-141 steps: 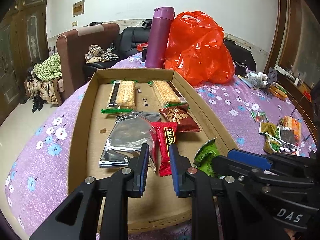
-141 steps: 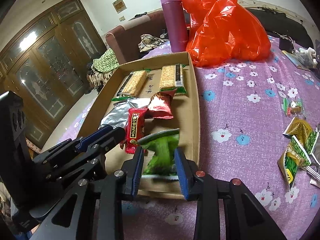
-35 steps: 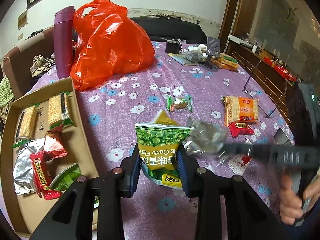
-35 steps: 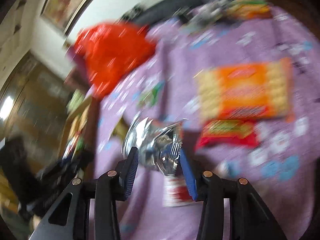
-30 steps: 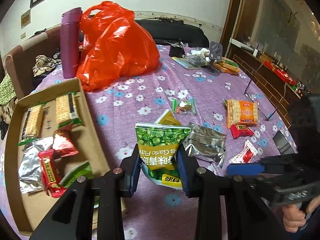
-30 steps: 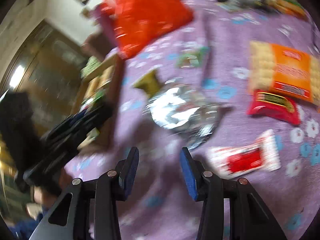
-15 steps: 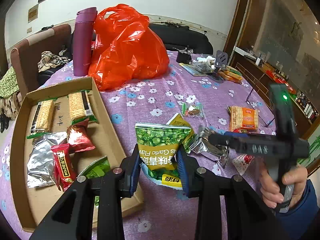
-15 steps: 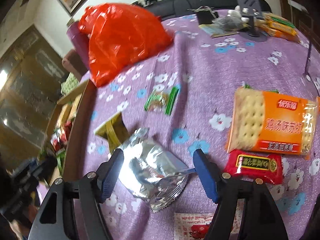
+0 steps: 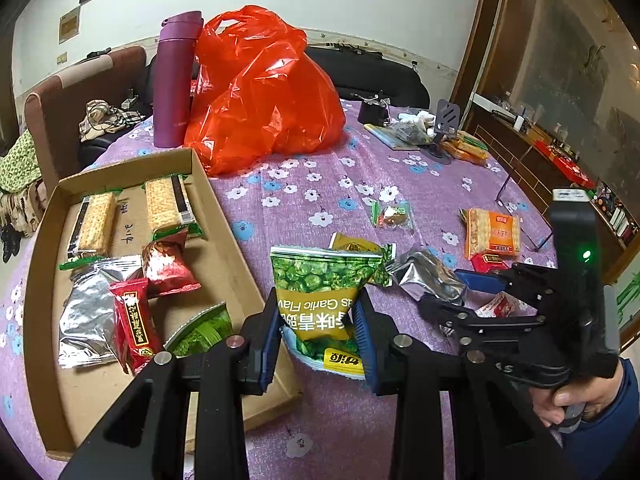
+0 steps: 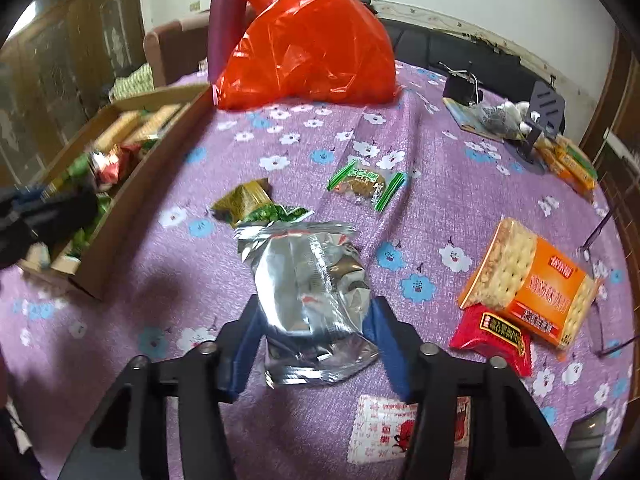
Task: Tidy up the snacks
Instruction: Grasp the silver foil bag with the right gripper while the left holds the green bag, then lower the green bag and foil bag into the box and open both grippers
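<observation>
My left gripper [image 9: 316, 320] is shut on a green garlic-pea bag [image 9: 320, 280], which it holds upright just right of the cardboard tray [image 9: 224, 216]. The tray holds cracker packs, red packets, a silver pack and a green bag. On the purple flowered cloth lies a crumpled silver foil pack [image 10: 312, 280]. My right gripper [image 10: 314, 332] straddles its near end, and the jaws are closing with the pack between them. The pads sit at its edges without clearly squeezing it. In the left wrist view, the right gripper [image 9: 452, 294] reaches in from the right, held by a hand.
An orange cracker pack [image 10: 528, 284], a small red packet [image 10: 492, 332] and a white-red sachet [image 10: 400, 428] lie to the right. A green-ended candy [image 10: 366, 184] and a yellow-green packet [image 10: 244, 200] lie beyond. A red plastic bag [image 9: 264, 92] and purple flask [image 9: 174, 80] stand behind the tray.
The right gripper dropped the silver pack on the cloth, opened wide, swung back over it and now narrows around it. The left gripper kept the green bag still.
</observation>
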The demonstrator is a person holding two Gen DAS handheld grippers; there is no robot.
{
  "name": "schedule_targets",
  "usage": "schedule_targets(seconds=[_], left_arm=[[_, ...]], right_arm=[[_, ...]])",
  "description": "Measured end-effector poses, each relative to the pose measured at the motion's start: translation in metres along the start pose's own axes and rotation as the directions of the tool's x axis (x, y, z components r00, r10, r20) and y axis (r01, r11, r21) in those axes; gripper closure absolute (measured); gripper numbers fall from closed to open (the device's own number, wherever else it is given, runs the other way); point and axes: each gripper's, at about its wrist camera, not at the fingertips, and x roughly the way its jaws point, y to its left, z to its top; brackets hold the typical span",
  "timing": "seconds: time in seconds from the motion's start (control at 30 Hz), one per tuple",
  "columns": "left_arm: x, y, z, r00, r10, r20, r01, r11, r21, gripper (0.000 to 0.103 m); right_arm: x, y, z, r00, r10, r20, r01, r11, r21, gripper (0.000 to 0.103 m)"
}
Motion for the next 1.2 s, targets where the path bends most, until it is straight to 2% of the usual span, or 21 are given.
schedule_targets(seconds=[0.33, 0.47, 0.8, 1.2], left_arm=[[0.001, -0.007, -0.001, 1.0, 0.023, 0.006, -0.023, 0.999, 0.026, 0.07], [-0.001, -0.007, -0.001, 0.999, 0.039, 0.016, -0.039, 0.999, 0.031, 0.07], [-0.015, 0.0, 0.001, 0.987, 0.13, 0.089, -0.135, 0.99, 0.045, 0.07], [-0.028, 0.028, 0.0, 0.972, 0.195, 0.13, -0.197, 0.98, 0.006, 0.07]], right_arm=[[-0.026, 0.002, 0.002, 0.995, 0.063, 0.073, -0.071, 0.991, 0.114, 0.047], [-0.034, 0.007, 0.005, 0.993, 0.075, 0.096, -0.087, 0.988, 0.126, 0.047], [-0.04, 0.026, 0.017, 0.984, 0.13, 0.122, -0.145, 0.982, 0.121, 0.047], [-0.036, 0.065, 0.039, 0.974, 0.192, 0.118, -0.202, 0.977, 0.073, 0.047]])
